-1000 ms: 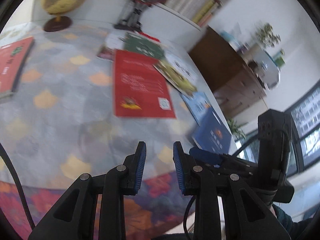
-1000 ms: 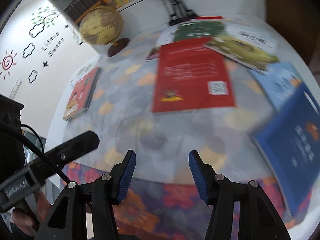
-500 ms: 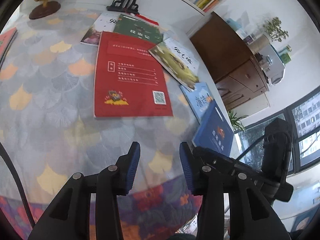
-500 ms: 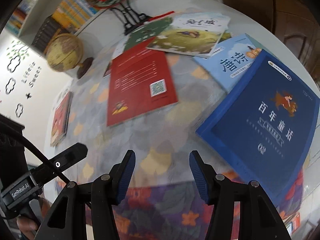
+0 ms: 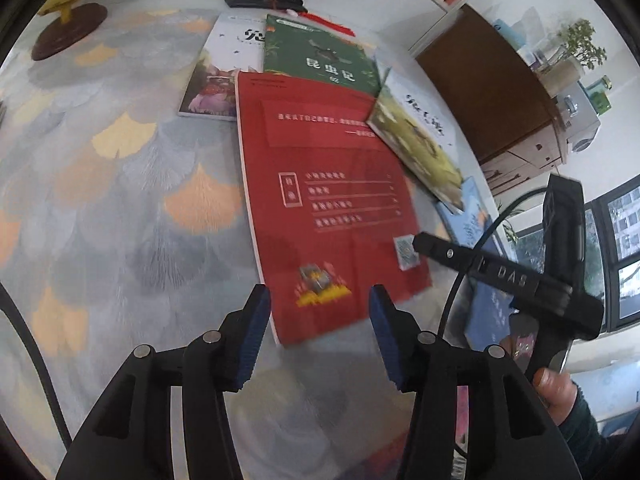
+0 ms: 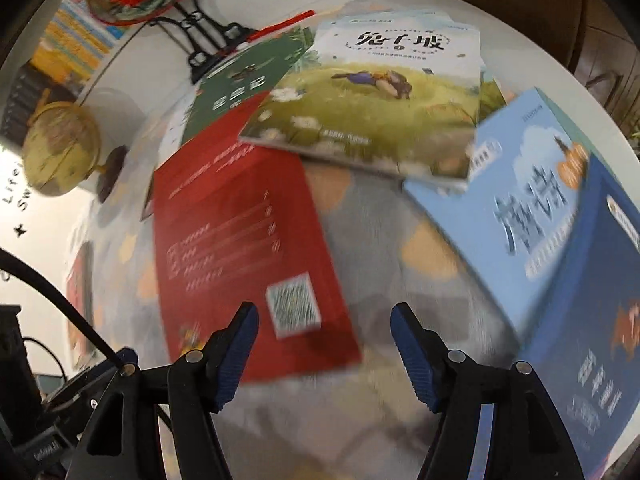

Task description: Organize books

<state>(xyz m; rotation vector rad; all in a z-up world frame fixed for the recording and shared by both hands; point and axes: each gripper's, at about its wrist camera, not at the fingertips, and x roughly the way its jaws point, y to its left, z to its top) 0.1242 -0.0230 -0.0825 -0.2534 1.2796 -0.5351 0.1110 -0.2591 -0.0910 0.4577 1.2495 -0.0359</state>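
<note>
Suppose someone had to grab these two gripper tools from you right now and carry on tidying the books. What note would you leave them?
Left gripper: jaws opening, nothing between them, above the near edge of the red book.
Right gripper: jaws opening, also empty, over the same book's near corner by its printed code.
Books: all loose on the patterned tablecloth. The red book overlaps a green book; a meadow-cover book lies across the red book's far corner; a light blue book and a dark blue book lie to the right.
Done: nothing stacked in this cluster.
Left: gather every book; the red one looks like the likely first pick.
</note>
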